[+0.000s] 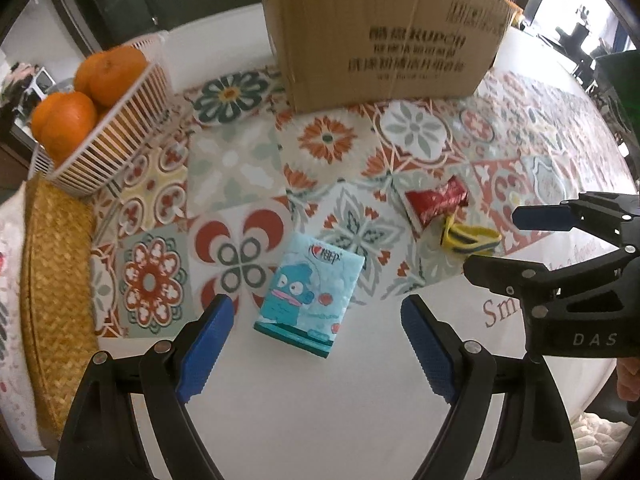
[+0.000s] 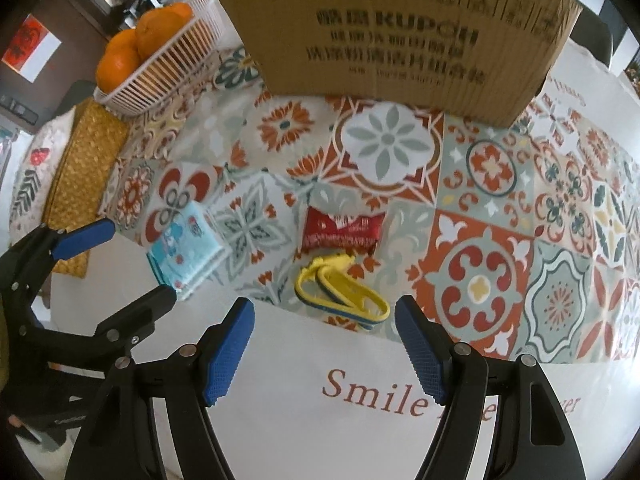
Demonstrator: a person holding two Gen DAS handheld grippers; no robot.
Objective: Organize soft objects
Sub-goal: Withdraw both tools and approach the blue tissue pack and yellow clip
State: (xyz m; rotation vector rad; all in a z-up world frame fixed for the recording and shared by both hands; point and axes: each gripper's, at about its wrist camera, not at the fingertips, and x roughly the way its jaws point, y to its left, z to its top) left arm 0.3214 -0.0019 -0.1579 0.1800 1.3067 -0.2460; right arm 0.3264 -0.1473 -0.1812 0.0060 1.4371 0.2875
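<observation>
Both tongs gaped, holding nothing.
L gripper (image 1: 316, 344) hovered over tissue pack (image 1: 310, 296); R gripper (image 2: 324, 344) near yellow clip (image 2: 342, 292), by table's front edge (image 2: 360, 440).

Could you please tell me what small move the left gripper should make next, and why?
Probably ease the left gripper forward and down over the light-blue cartoon tissue pack: it is open, empty, and the pack lies flat on the table between its blue fingers, not yet touched.
</observation>
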